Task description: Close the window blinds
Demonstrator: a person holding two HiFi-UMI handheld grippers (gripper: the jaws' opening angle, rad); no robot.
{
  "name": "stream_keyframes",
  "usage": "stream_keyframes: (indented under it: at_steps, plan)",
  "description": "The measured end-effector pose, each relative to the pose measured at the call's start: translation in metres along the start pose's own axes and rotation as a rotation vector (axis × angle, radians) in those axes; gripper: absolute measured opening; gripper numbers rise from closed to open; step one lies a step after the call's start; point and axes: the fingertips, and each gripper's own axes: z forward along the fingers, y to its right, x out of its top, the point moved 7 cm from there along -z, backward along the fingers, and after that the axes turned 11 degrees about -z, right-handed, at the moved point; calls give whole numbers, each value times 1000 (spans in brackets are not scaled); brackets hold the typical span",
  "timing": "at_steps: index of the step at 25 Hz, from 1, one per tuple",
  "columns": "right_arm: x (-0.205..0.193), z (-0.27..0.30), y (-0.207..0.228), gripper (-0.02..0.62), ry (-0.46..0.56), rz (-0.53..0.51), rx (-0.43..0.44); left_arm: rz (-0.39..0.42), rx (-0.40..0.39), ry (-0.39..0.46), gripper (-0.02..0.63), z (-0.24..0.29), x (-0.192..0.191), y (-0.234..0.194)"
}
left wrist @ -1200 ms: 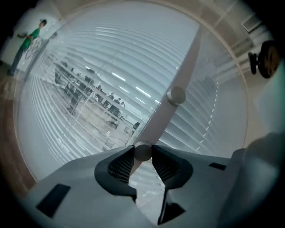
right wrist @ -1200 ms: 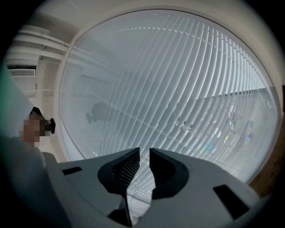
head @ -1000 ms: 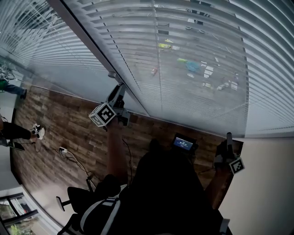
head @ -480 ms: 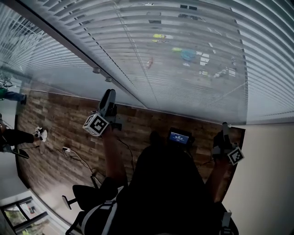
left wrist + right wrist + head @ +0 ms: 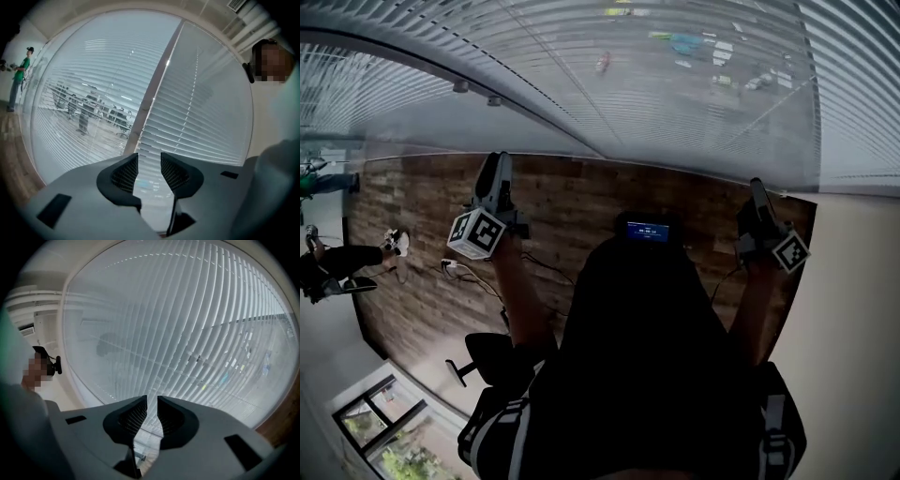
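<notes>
Closed-looking white slatted blinds (image 5: 675,103) fill the top of the head view and stand ahead of both grippers (image 5: 201,117) (image 5: 187,333). Two small knobs (image 5: 459,86) hang beside the dark window post (image 5: 150,98). My left gripper (image 5: 494,161) points at the blinds from a short way back, clear of the knobs. Its jaws have just been opening, and in the left gripper view (image 5: 149,161) nothing lies between the pads. My right gripper (image 5: 757,187) is held up at the right near the blinds' edge. Its pads (image 5: 152,404) stand a narrow gap apart and hold nothing.
A wood floor (image 5: 572,202) runs under the window. A cable and plug (image 5: 450,267) and a chair base (image 5: 478,361) lie at lower left. People stand at far left (image 5: 337,272) (image 5: 21,70). A small blue screen (image 5: 647,230) sits on my chest. A pale wall (image 5: 853,328) is at the right.
My left gripper has drawn back from the knobs at the window post and no longer reaches them. The blinds have slid up the picture as the head tilted. The right gripper has risen slightly.
</notes>
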Motion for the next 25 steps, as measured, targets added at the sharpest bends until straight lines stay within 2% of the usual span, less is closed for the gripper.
stream_keyframes:
  at_steps: [3,4,5,6,7,8,9,10,11,15,16,17,21,22,23,25]
  plan:
    - [10,14,-35,69,214,-60,610,110,17,-24,147,8,8,-9]
    - [11,18,-45,69,272,-76,750,176,33,-39,147,15,9,-11]
    - [9,16,-49,70,307,-83,794,256,54,-51,147,23,10,-13]
    - [1,4,-45,69,306,-81,711,340,76,-58,147,32,11,-14]
    - [-12,-15,-33,70,269,-71,509,418,94,-60,147,39,14,-16]
    - [-26,-34,-20,70,213,-57,254,485,107,-60,147,46,18,-16]
    - [-38,-48,-10,71,164,-45,37,536,116,-58,147,53,21,-17]
    - [-46,-54,-4,70,142,-37,-86,572,119,-60,147,59,22,-18]
    - [-50,-58,-1,70,146,-35,-128,598,119,-68,147,67,20,-19]
    - [-60,-65,3,70,195,-29,-115,688,138,-135,164,88,10,-28]
    - [-61,-67,0,70,212,-28,-77,697,149,-140,164,90,12,-30]
    - [-61,-67,-6,69,243,-30,7,694,155,-138,164,93,14,-32]
    - [-53,-45,-35,70,417,-46,549,653,127,-138,164,99,13,-34]
    - [-51,-38,-40,69,443,-40,642,649,124,-142,164,100,11,-34]
    - [-50,-34,-43,69,454,-29,691,645,127,-143,164,102,10,-34]
    - [-51,-31,-43,69,457,-12,709,626,138,-140,164,107,6,-34]
